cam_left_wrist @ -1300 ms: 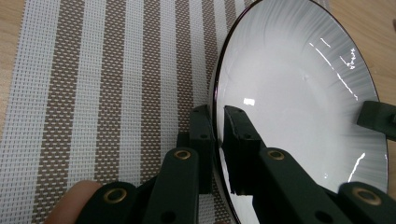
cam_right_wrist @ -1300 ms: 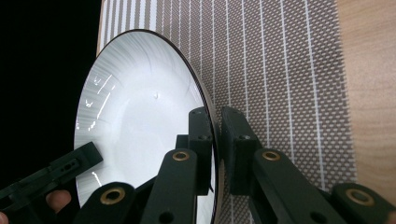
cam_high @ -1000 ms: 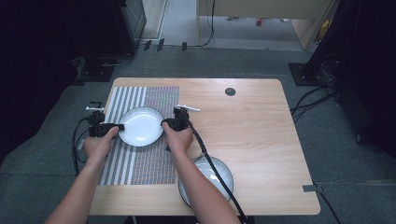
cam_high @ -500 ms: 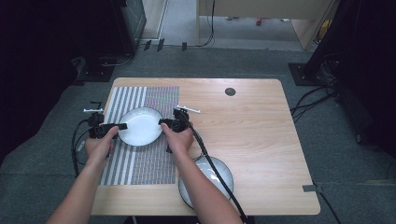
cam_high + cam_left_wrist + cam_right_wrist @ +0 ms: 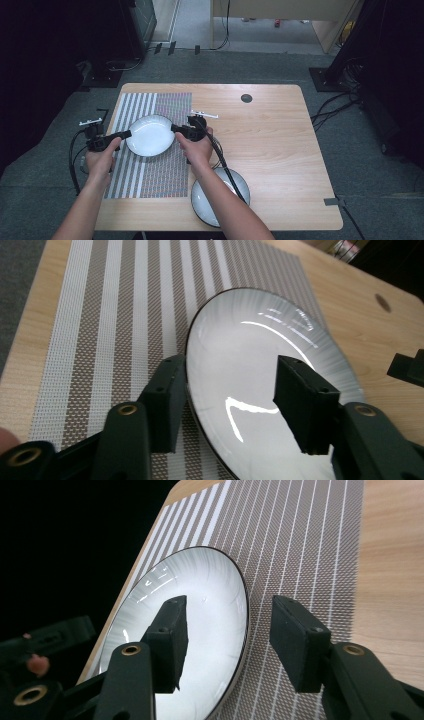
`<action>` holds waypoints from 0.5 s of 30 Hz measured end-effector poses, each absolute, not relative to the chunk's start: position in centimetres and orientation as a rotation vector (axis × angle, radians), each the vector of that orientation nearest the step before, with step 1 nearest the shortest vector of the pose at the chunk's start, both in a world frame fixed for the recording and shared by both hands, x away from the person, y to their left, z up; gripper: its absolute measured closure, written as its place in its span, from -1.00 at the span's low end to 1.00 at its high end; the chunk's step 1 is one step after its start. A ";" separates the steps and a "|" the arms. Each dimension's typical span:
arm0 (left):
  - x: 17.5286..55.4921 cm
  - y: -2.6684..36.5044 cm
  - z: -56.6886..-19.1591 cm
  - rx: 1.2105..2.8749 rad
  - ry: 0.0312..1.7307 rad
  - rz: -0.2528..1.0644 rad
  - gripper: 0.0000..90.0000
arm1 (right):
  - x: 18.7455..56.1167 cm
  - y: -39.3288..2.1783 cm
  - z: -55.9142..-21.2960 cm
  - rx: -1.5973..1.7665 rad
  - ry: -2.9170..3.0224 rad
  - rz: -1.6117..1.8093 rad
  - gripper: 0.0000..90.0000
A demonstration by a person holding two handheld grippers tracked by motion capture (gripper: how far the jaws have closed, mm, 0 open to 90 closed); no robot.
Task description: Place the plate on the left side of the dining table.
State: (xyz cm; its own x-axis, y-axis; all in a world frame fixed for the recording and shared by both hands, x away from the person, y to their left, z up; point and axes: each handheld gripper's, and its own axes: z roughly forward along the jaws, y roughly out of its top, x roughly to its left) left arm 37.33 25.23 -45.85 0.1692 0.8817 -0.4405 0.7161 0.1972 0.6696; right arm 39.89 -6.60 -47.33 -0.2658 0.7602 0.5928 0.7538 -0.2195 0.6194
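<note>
White plate [image 5: 149, 135] with a thin dark rim sits on the striped placemat [image 5: 145, 170] toward the left edge of the desk [image 5: 280, 135], in the far half of the mat. Both grippers stand at its rim from opposite sides. The left gripper [image 5: 125, 134] reaches in from the left edge side; in the left gripper view its jaws are apart and straddle the near rim of the plate [image 5: 260, 380], one jaw over the placemat [image 5: 100, 340] outside the rim, the other above the plate's glossy inside. The right gripper [image 5: 176, 128] comes in from the side toward the desk's middle; in the right gripper view its jaws are also apart across the rim, one over the plate [image 5: 200, 620], the other over the placemat [image 5: 300, 540]. Whether either jaw touches the plate I cannot tell. A second plate [image 5: 240, 185], grey with a dark rim, lies on bare wood near the front edge, partly under the right forearm [image 5: 225, 205]. A round dark grommet [image 5: 246, 98] sits near the far edge.
</note>
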 end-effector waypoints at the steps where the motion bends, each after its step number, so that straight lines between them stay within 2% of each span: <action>1: 37.1 25.2 -45.6 1.552 1.572 0.235 -0.08 | 39.7 -6.7 -47.1 1.881 1.969 1.540 0.07; 5: 35.9 24.3 -44.5 1.548 1.514 0.243 -0.24 | 38.7 -7.5 -45.9 1.824 1.970 1.564 0.05; 9: 34.7 23.7 -43.6 1.560 1.418 0.263 -0.45 | 37.7 -8.6 -44.6 1.771 1.960 1.609 -0.11; 15: 32.8 22.8 -42.2 1.560 1.323 0.300 -0.50 | 35.8 -10.8 -43.0 1.605 2.071 1.583 -0.21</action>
State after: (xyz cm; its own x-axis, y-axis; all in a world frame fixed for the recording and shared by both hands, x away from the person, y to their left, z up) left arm 32.75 22.81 -42.22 0.3643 0.8406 -0.4007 0.5852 0.1281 0.8007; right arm 35.84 -10.82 -43.03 -0.4478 0.7496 0.4874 0.6671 -0.0828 0.7403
